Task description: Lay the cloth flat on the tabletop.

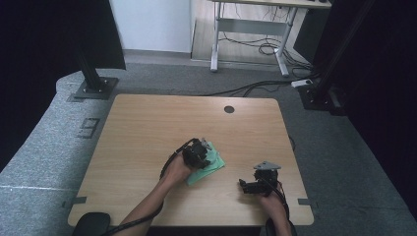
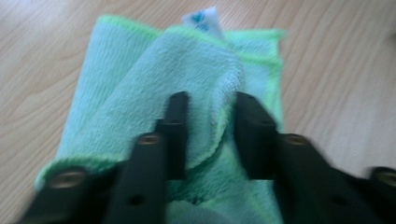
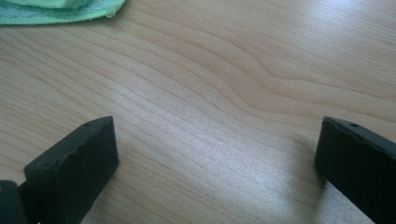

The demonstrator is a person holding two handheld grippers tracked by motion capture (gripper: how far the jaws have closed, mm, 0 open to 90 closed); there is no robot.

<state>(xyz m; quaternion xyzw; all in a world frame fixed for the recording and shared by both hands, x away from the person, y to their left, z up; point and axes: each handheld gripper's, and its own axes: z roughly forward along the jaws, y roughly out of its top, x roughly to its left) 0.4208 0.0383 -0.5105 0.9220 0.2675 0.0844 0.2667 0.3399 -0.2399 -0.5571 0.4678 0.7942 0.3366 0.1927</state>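
Note:
A green microfibre cloth [image 1: 214, 166] lies folded right of the middle of the wooden table [image 1: 147, 128], with a white label [image 2: 201, 19] at its far edge. My left gripper [image 1: 202, 149] is on top of it. In the left gripper view the two black jaws stand close together, shut on a raised fold of the cloth [image 2: 140, 88], the left gripper [image 2: 211, 100] pinching the fold's edge. My right gripper [image 1: 247, 186] rests near the front right of the table. Its jaws stand wide open [image 3: 217, 123] over bare wood, and a corner of the cloth [image 3: 56, 11] shows at the upper left.
A round cable hole [image 1: 229, 109] sits near the table's far edge. A black stand base [image 1: 93, 88] is on the floor at the far left. Cables [image 1: 255, 88] and a desk frame [image 1: 246, 29] lie beyond the table. A dark object [image 1: 91, 223] sits by the front left corner.

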